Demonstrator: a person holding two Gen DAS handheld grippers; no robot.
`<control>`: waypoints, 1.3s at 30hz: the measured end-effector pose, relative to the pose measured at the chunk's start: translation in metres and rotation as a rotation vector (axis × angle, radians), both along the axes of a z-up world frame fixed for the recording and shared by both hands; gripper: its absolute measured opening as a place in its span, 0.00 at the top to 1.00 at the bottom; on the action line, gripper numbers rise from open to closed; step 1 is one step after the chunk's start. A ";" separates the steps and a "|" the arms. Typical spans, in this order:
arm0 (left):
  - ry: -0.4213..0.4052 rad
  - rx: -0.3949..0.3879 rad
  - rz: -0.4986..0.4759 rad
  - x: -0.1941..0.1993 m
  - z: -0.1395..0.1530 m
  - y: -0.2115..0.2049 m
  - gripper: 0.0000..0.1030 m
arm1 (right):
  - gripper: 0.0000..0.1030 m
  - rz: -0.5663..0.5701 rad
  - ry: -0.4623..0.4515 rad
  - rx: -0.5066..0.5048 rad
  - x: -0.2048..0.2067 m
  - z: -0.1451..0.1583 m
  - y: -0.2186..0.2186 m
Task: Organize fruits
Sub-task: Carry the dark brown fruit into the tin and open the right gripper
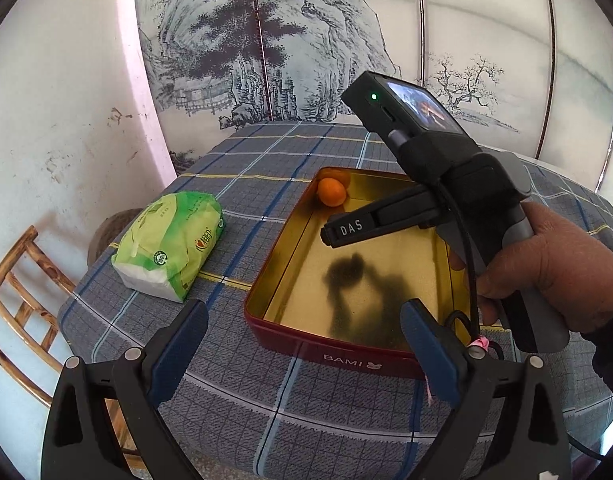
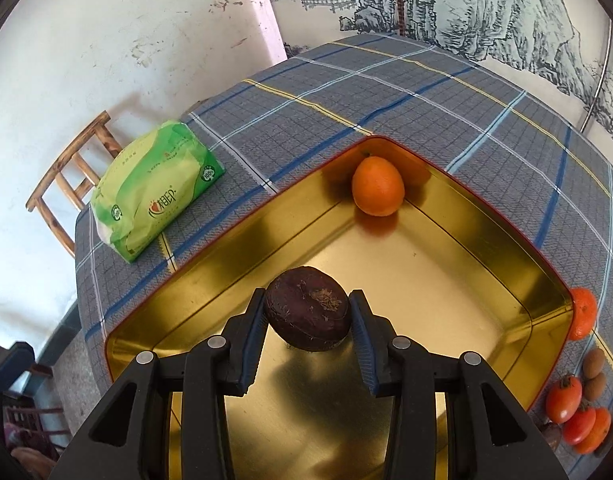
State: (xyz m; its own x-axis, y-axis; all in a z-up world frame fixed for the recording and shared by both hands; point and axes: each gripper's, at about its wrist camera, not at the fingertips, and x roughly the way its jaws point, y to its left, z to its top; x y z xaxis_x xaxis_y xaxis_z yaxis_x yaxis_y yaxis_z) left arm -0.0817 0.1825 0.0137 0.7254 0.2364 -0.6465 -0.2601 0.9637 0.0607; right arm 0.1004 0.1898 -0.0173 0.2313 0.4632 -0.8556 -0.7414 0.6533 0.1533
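So far only one fruit sits in the shallow gold-lined metal tin with red outer walls (image 2: 546, 280): a smooth orange citrus fruit (image 2: 377, 186) resting in its far corner, touching or nearly touching both walls. A second is on its way. The right tongs (image 2: 308, 316) are clamped on a dark purple-brown, rough-skinned round fruit (image 2: 308, 314), one blue pad pressing each side, and hold it above the bare gold floor near the front of the tin, angled downward. By my reading this is the placing step, with the fruit not yet set down or let go.

The left tongs (image 1: 304, 344) stand wide apart with nothing between them, hovering over the near red wall of the tin in the left wrist view.

Most of the work looks to be left. Outside the tin, on the grey-blue checked cloth of the bench (image 2: 386, 100), wait a bright orange mandarin (image 2: 583, 314) just beside the tin's right wall, two small brown oval fruits (image 2: 594, 374), and three glossy red-orange persimmon-like fruits (image 2: 578, 414) clustered close together. A green plastic pack of tissues (image 2: 154, 188) lies well apart on the left and seems no part of the sorting.
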 end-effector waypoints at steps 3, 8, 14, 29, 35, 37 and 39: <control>0.009 -0.004 0.000 0.001 -0.002 -0.001 0.07 | 0.59 -0.001 -0.001 -0.001 -0.001 0.000 0.005; 0.019 -0.008 0.001 0.001 -0.004 -0.002 0.07 | 0.59 -0.003 0.005 -0.003 -0.002 -0.002 0.010; 0.029 -0.016 0.005 0.003 -0.005 -0.002 0.07 | 0.59 -0.007 0.012 0.000 -0.003 -0.006 0.012; 0.058 -0.027 0.009 0.007 -0.013 -0.001 0.07 | 0.59 -0.020 0.018 0.014 -0.002 -0.008 0.012; 0.066 -0.031 0.010 0.007 -0.015 0.000 0.07 | 0.58 -0.026 0.021 0.045 0.000 -0.005 0.008; 0.069 -0.030 0.011 0.007 -0.016 -0.001 0.07 | 0.58 -0.029 0.015 0.061 0.000 -0.003 0.006; 0.071 -0.028 0.011 0.007 -0.015 -0.001 0.07 | 0.57 -0.031 0.011 0.093 -0.001 0.000 0.002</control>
State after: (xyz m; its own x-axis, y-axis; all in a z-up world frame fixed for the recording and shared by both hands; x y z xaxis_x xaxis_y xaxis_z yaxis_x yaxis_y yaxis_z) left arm -0.0746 0.1815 -0.0015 0.6747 0.2253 -0.7029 -0.2667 0.9624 0.0525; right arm 0.0991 0.1916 -0.0170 0.2377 0.5338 -0.8115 -0.7192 0.6583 0.2223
